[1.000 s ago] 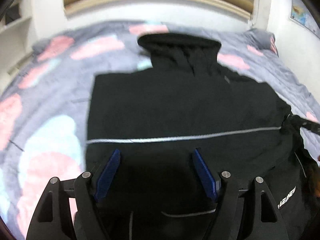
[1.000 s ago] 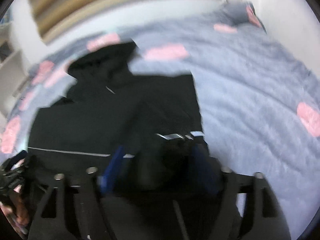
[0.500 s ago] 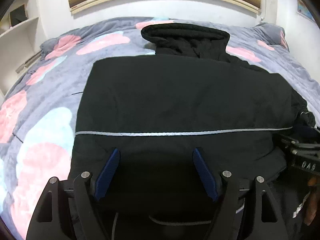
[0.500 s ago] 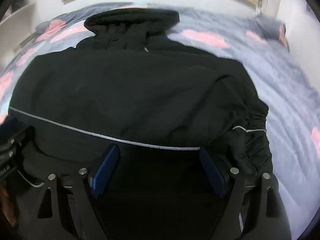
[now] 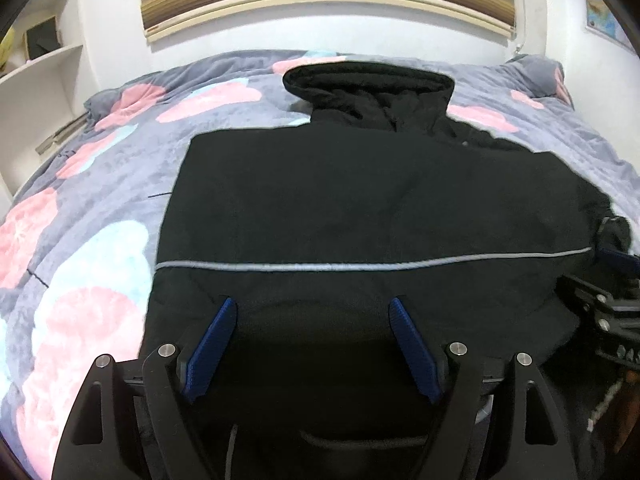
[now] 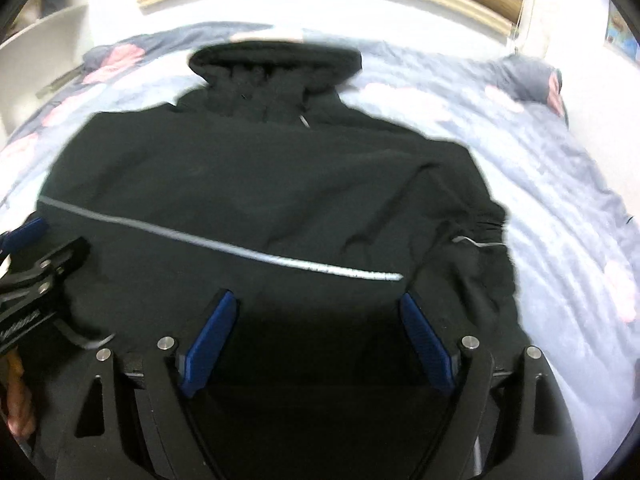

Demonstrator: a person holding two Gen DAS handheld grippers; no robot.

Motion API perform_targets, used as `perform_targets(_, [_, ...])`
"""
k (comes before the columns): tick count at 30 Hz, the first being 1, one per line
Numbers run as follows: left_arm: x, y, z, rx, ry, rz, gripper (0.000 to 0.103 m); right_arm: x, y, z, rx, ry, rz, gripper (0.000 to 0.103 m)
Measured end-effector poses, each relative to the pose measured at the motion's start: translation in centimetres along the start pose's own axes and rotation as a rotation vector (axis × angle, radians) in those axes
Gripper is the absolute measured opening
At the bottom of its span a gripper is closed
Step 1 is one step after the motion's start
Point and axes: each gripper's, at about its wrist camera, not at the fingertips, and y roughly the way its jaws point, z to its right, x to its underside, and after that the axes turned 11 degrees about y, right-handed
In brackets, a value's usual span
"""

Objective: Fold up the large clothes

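Black hooded jacket (image 5: 360, 208) lies flat on the bed w/ the grey blanket (image 5: 100, 184) patterned in pink and pale blue, hood toward the headboard wall. A grey reflective stripe (image 5: 360, 266) runs across it. Your left gripper (image 5: 312, 340) hangs over the near hem, blue pads spread wide, nothing between them. Your right gripper (image 6: 318, 338) is likewise released, over the hem further right; that view is blurred. A bunched sleeve (image 6: 484, 248) sits at the jacket's right edge. White shelves (image 5: 36, 80) stand at far left.
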Motion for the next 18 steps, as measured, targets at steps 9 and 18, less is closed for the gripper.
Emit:
perform_targets(9, [-0.2,-9.6,-0.5,0.063,-0.028,0.141,0.080,-0.4,-11.3,-2.9,-0.039,-0.063,0.152,0.086])
perform_targets(18, [0.1,-17.8,-0.5,0.037,0.012,0.245,0.080,0.3,-19.0,-3.8,-0.043,-0.077,0.232,0.086])
